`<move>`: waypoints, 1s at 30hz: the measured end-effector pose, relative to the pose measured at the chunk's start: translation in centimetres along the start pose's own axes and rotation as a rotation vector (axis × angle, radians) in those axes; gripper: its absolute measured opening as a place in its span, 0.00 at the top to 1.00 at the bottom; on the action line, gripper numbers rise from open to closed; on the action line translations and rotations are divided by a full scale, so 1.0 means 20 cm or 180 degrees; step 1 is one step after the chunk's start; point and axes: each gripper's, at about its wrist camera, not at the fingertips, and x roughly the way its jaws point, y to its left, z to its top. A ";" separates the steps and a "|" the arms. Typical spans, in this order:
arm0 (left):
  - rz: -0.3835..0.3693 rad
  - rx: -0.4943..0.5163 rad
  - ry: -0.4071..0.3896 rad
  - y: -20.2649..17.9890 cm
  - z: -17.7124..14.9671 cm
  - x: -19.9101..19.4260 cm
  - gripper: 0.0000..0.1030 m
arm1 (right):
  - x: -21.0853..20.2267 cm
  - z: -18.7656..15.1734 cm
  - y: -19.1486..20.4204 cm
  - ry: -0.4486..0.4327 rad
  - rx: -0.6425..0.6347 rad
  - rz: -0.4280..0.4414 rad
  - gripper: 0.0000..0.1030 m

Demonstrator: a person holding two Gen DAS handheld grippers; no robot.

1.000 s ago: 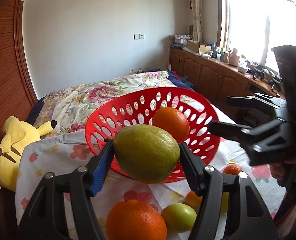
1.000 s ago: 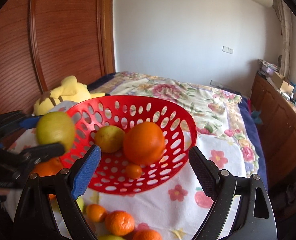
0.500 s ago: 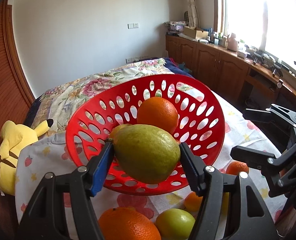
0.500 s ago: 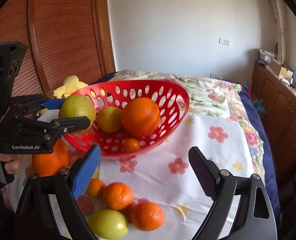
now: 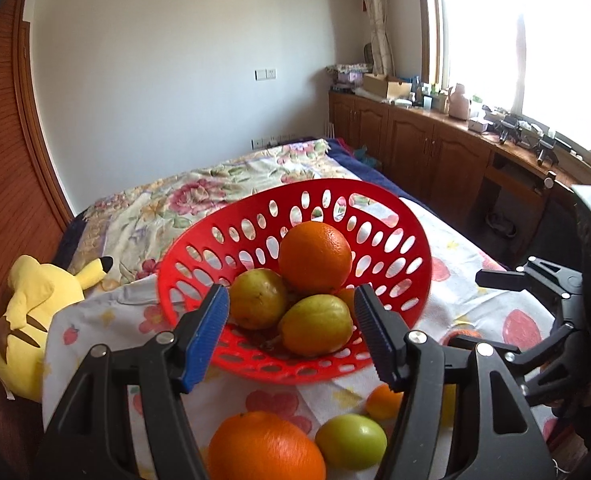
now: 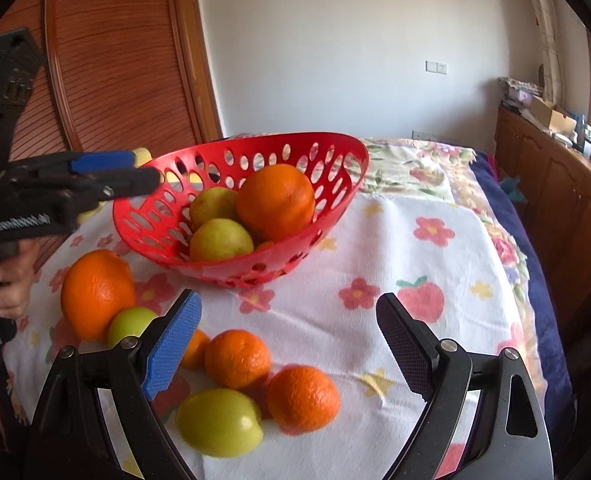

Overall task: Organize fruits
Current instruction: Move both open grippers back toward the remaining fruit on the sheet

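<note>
Both hand-held grippers, left (image 5: 291,336) and right (image 6: 287,344), wide open, empty. Loose fruit in front of red basket (image 6: 337,152). Nearest orange (image 6: 237,358): firm, round, probably rolls; grip across middle.

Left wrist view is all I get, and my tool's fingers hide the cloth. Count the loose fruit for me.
Observer: Six loose on the cloth: one big orange, a green fruit, three small oranges, one yellow-green fruit.
Operator: Locate the yellow-green one.
Observer: Nearest the right wrist camera, beside two small oranges.
Operator: Report the right tool's aim.
Observer: The right tool is open, with those two small oranges framed between its fingers.
</note>
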 end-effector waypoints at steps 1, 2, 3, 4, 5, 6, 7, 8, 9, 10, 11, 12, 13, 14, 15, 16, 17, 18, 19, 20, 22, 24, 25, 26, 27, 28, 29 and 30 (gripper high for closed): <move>0.0003 -0.0001 -0.0014 0.00 -0.01 -0.02 0.37 | -0.01 -0.02 0.00 -0.0008 0.0027 0.0002 0.12; 0.0005 -0.0001 -0.0035 0.00 -0.03 -0.05 0.37 | -0.01 -0.03 0.00 -0.0012 0.0048 0.0007 0.12; 0.0004 0.0001 -0.0058 0.01 -0.05 -0.08 0.37 | -0.02 -0.05 0.00 -0.0020 0.0073 0.0010 0.12; 0.0011 0.0000 -0.0070 0.01 -0.07 -0.10 0.37 | -0.03 -0.06 0.01 -0.0027 0.0091 0.0007 0.12; 0.0020 -0.0002 -0.0086 0.02 -0.09 -0.12 0.37 | -0.03 -0.08 0.01 -0.0034 0.0099 -0.0004 0.12; 0.0027 -0.0007 -0.0106 0.02 -0.11 -0.15 0.36 | -0.04 -0.09 0.02 -0.0042 0.0103 -0.0018 0.12; 0.0034 -0.0011 -0.0127 0.03 -0.14 -0.18 0.36 | -0.05 -0.12 0.03 -0.0051 0.0106 -0.0026 0.12; 0.0041 -0.0019 -0.0139 0.03 -0.16 -0.19 0.36 | -0.06 -0.13 0.04 -0.0058 0.0112 -0.0032 0.12; 0.0045 -0.0039 -0.0149 0.04 -0.19 -0.22 0.35 | -0.07 -0.15 0.05 -0.0066 0.0123 -0.0042 0.12; 0.0042 -0.0055 -0.0158 0.04 -0.22 -0.23 0.35 | -0.08 -0.17 0.05 -0.0073 0.0140 -0.0041 0.12; 0.0038 -0.0068 -0.0158 0.05 -0.24 -0.24 0.34 | -0.08 -0.19 0.06 -0.0072 0.0154 -0.0030 0.12; 0.0031 -0.0091 -0.0163 0.05 -0.26 -0.26 0.34 | -0.09 -0.20 0.06 -0.0067 0.0169 -0.0022 0.12; 0.0024 -0.0115 -0.0171 0.06 -0.28 -0.27 0.34 | -0.09 -0.22 0.07 -0.0050 0.0182 -0.0025 0.12; 0.0022 -0.0143 -0.0172 0.07 -0.31 -0.29 0.34 | -0.09 -0.24 0.07 -0.0041 0.0183 -0.0030 0.12; 0.0026 -0.0159 -0.0172 0.07 -0.33 -0.29 0.34 | -0.09 -0.25 0.07 -0.0029 0.0183 -0.0033 0.13; 0.0035 -0.0186 -0.0175 0.08 -0.35 -0.30 0.34 | -0.09 -0.27 0.08 -0.0010 0.0178 -0.0032 0.15; 0.0045 -0.0200 -0.0174 0.08 -0.37 -0.30 0.33 | -0.10 -0.27 0.09 -0.0003 0.0172 -0.0031 0.16; 0.0071 -0.0218 -0.0172 0.08 -0.40 -0.31 0.33 | -0.10 -0.28 0.09 -0.0002 0.0164 -0.0027 0.16; 0.0086 -0.0236 -0.0165 0.08 -0.42 -0.31 0.33 | -0.10 -0.29 0.10 0.0000 0.0157 -0.0014 0.18; 0.0095 -0.0256 -0.0148 0.09 -0.44 -0.31 0.33 | -0.10 -0.29 0.10 0.0012 0.0157 0.0008 0.19; 0.0119 -0.0281 -0.0112 0.09 -0.49 -0.30 0.33 | -0.09 -0.31 0.12 0.0047 0.0154 0.0030 0.22; 0.0143 -0.0311 -0.0077 0.10 -0.53 -0.29 0.33 | -0.08 -0.32 0.13 0.0079 0.0139 0.0041 0.24; 0.0149 -0.0323 -0.0064 0.10 -0.55 -0.29 0.33 | -0.08 -0.33 0.14 0.0088 0.0131 0.0038 0.25; 0.0153 -0.0349 -0.0046 0.11 -0.56 -0.28 0.33 | -0.08 -0.33 0.15 0.0098 0.0114 0.0039 0.26; 0.0150 -0.0368 -0.0037 0.12 -0.58 -0.28 0.33 | -0.07 -0.33 0.15 0.0107 0.0100 0.0043 0.26; 0.0148 -0.0387 -0.0027 0.12 -0.59 -0.27 0.33 | -0.07 -0.33 0.16 0.0127 0.0078 0.0040 0.27; 0.0155 -0.0412 -0.0015 0.13 -0.60 -0.27 0.33 | -0.06 -0.32 0.17 0.0148 0.0058 0.0021 0.27; 0.0163 -0.0424 -0.0009 0.14 -0.61 -0.27 0.33 | -0.05 -0.32 0.18 0.0173 0.0037 -0.0007 0.27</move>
